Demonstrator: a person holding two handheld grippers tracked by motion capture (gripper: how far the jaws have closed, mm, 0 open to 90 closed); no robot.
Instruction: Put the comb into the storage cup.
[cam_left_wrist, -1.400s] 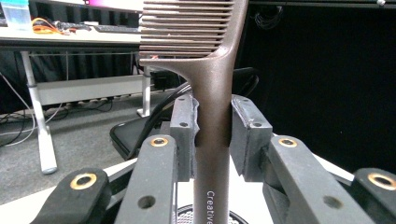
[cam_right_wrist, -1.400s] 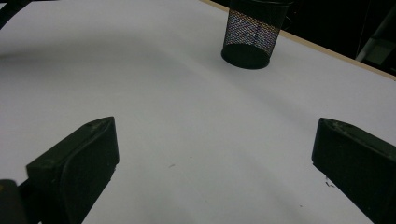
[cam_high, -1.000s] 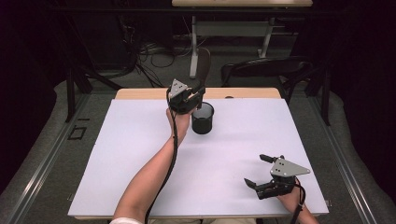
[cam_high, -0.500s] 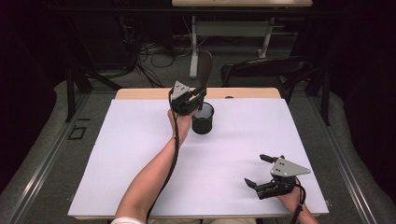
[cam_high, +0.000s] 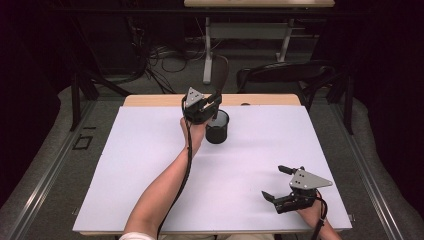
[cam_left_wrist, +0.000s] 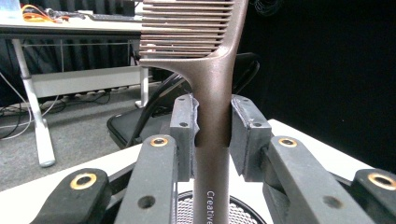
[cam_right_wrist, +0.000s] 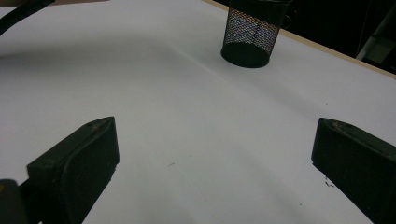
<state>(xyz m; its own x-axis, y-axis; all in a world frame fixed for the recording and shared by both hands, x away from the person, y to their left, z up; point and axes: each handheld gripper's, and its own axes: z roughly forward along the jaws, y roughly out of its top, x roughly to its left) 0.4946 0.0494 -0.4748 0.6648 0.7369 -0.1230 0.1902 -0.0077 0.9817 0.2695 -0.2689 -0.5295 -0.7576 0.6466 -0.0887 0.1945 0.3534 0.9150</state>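
A dark brown comb (cam_left_wrist: 210, 79) stands upright, its handle clamped between the pads of my left gripper (cam_left_wrist: 212, 128) and its teeth at the top. In the high view the comb (cam_high: 220, 75) rises above my left gripper (cam_high: 207, 107), which hovers just over a black mesh cup (cam_high: 217, 127) near the table's far edge. The cup's rim (cam_left_wrist: 205, 212) shows right below the handle. My right gripper (cam_high: 278, 182) rests low near the front right of the table, jaws wide apart with nothing between them. From the right gripper view the mesh cup (cam_right_wrist: 252, 32) stands far off.
A white sheet (cam_high: 150, 165) covers the table, with a wooden strip (cam_high: 260, 100) bare along the far edge. A black chair (cam_high: 285, 75) stands behind the table. Cables and desk legs (cam_high: 207, 50) lie on the floor beyond.
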